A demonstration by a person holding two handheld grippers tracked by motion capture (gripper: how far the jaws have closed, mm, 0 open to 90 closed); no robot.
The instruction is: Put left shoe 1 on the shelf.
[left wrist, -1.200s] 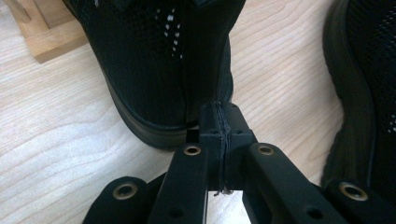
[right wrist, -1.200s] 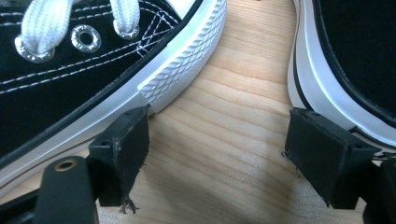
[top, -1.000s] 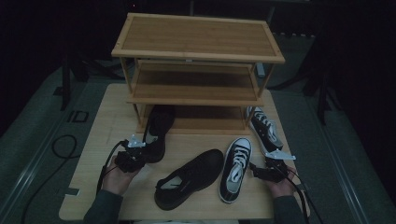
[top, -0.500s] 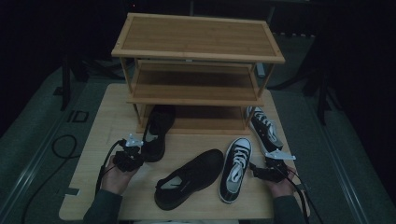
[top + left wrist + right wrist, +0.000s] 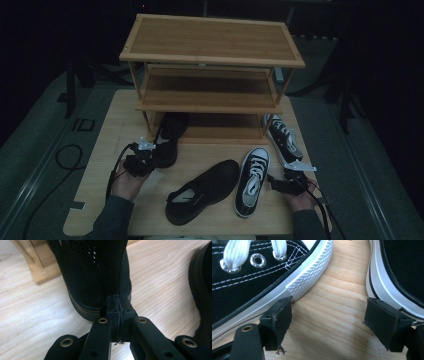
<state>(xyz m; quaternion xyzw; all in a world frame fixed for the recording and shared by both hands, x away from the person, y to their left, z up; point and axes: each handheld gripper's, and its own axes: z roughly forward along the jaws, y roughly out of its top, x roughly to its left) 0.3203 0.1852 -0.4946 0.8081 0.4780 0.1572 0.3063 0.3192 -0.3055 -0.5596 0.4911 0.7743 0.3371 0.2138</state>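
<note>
- The left gripper (image 5: 150,159) is sitting with its jaws pressed together, nothing between them, tips touching the heel of the black mesh shoe (image 5: 97,272) directly ahead, which is lying half under the rack (image 5: 210,55).
- The right gripper (image 5: 328,322) is gaping wide over bare table (image 5: 332,315), one sneaker (image 5: 249,277) touching its left pad, another sneaker (image 5: 402,270) just beside its right.

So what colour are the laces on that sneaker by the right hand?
White laces on a black sneaker, clearest in the right gripper view.
</note>
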